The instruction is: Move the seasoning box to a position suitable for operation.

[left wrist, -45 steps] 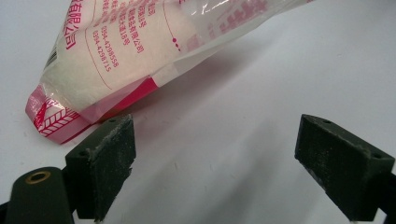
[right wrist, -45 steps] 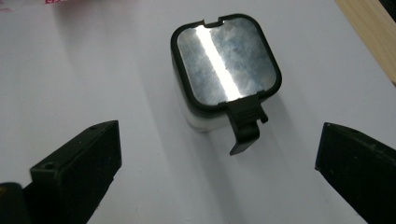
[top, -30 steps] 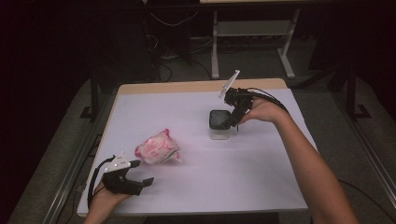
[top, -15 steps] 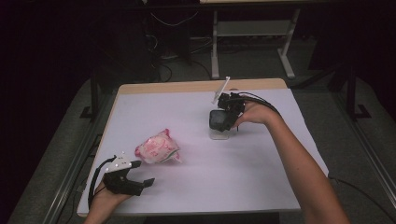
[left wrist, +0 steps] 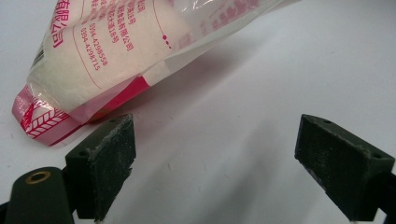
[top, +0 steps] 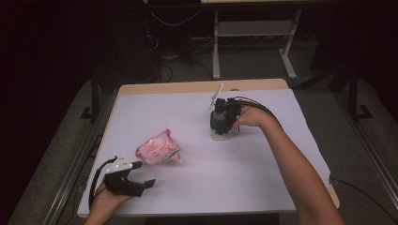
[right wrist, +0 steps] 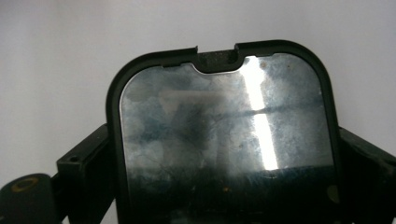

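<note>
A pink and white plastic bag (top: 158,149) of white grains lies at the table's left front; in the left gripper view this bag (left wrist: 116,51) sits just beyond the jaws, untouched. My left gripper (top: 146,173) rests on the table beside it, open and empty (left wrist: 215,154). Toward the back right stands a small clear container (top: 220,135) with a black-rimmed glossy lid (right wrist: 224,116). My right gripper (top: 219,123) points down over it. Its jaws have just been closing, and they now hug the container's two sides (right wrist: 224,154).
The white table (top: 263,187) has a wooden strip along its far edge. Behind it are metal desk legs (top: 216,51) and cables on a dark floor. A cable (top: 361,187) trails off at the right front.
My right gripper has come down over the container, so its jaws now sit around it. The left gripper and the bag have not moved.
</note>
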The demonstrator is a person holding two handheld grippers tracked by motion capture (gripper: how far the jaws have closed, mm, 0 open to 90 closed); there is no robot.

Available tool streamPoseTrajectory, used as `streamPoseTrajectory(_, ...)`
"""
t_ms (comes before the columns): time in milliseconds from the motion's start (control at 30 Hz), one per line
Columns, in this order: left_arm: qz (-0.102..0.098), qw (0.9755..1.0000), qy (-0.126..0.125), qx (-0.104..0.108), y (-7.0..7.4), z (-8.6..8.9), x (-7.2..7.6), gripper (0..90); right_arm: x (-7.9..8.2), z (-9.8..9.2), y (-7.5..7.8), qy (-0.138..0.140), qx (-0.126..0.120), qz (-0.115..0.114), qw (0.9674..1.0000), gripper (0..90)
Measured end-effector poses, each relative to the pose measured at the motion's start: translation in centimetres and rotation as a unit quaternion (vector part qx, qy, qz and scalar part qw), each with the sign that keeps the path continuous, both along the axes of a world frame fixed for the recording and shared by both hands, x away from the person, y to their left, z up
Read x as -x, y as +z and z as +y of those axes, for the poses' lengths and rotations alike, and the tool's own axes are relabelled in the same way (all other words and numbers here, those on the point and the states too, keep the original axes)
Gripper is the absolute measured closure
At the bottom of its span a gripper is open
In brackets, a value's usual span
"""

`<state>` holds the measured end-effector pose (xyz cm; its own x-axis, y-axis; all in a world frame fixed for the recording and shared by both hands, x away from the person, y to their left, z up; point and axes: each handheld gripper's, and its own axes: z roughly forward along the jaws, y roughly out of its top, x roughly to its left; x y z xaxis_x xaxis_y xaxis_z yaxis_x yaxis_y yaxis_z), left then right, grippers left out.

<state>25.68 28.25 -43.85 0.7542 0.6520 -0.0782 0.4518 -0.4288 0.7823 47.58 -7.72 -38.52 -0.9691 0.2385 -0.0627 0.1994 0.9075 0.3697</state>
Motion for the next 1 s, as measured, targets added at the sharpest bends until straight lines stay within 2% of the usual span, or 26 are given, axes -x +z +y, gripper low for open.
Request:
streamPoseTrajectory(133, 0.000, 1.0000, -0.001, 0.000, 0.0, 0.0, 0.0, 12.1, 0.0, 0.0, 0.0, 0.002, -0.001, 0.001, 1.0000, 10.1)
streamPoseTrajectory(267, 0.001, 1.0000, 0.000, 0.000, 0.0, 0.0, 0.0, 12.1, 0.0, -0.3, 0.3, 0.005, -0.005, 0.012, 0.9999, 13.2)
streamPoseTrajectory(367, 0.001, 1.0000, -0.001, -0.001, 0.0, 0.0, 0.0, 12.1, -0.1, -0.6, 0.4, -0.002, -0.007, 0.022, 0.9997, 14.1)
streamPoseTrajectory(533, 0.001, 1.0000, -0.001, 0.000, 0.0, 0.0, 0.0, 12.1, -0.1, -0.7, 0.4, -0.010, -0.005, 0.026, 0.9996, 14.4)
streamPoseTrajectory(733, 0.003, 1.0000, 0.000, 0.002, -0.1, 0.0, 0.0, 12.2, -0.1, -1.2, 0.8, -0.033, 0.000, 0.036, 0.9988, 14.8)
streamPoseTrajectory(1000, 0.004, 1.0000, -0.001, 0.001, -0.1, -0.1, 0.0, 12.2, 0.4, -2.0, 1.9, -0.038, -0.002, 0.037, 0.9986, 15.0)
